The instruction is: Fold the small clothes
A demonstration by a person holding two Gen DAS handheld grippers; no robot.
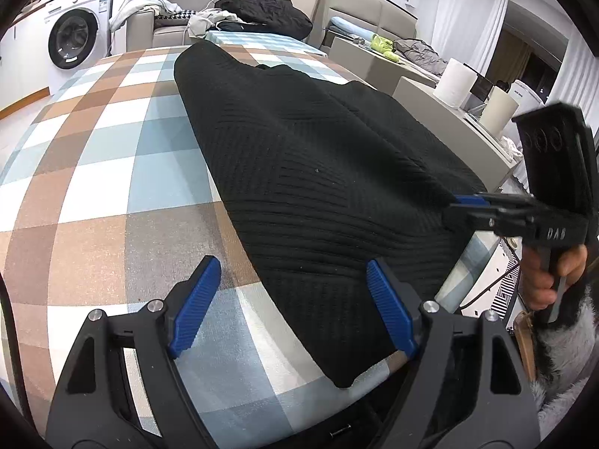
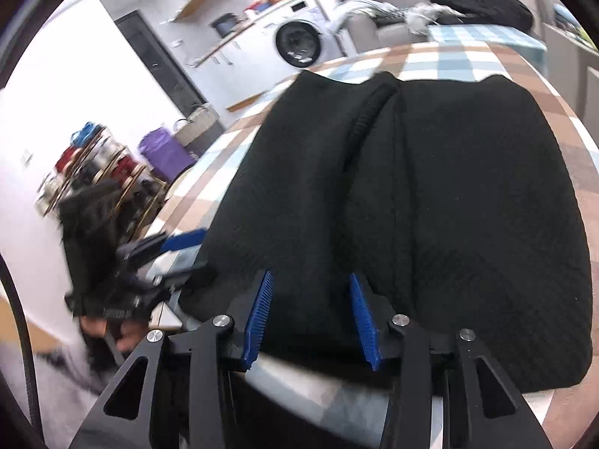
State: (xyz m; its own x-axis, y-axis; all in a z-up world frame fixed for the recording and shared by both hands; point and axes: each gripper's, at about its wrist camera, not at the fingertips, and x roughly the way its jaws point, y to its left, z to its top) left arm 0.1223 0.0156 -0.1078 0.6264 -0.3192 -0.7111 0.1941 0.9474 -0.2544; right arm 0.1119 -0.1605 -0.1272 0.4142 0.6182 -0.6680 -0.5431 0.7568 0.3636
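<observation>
Black knit: one dark ribbed garment (image 1: 299,172), the task's item, lies flat on a checked cloth (image 1: 112,142) covering the table, running from the near edge toward the far end.
Folds: in the right wrist view a raised seam or fold runs lengthwise down the garment's middle (image 2: 374,112); the near hem reaches the table's near edge.
Left gripper (image 1: 292,310): jaws wide apart, nothing held. The right pad sits over the garment's near corner; whether it touches the knit I cannot tell. The left pad stands over bare cloth.
Right gripper (image 2: 310,318): jaws partly apart, straddling the near hem, with knit showing between the blue pads. The pads do not press on the fabric. From the left wrist view its fingers meet the garment's right edge; the gap cannot be judged from that angle.
Hands: a hand (image 1: 550,280) grips the right gripper's handle at the table's right side; another hand (image 2: 123,333) grips the left gripper's handle, blurred.
Surroundings, far: washing machine (image 1: 75,37) at far left; sofa (image 1: 157,18) behind the table with a black bundle (image 1: 269,9) of clothing on it.
Surroundings, right: two paper rolls (image 1: 456,82) on a pale counter.
</observation>
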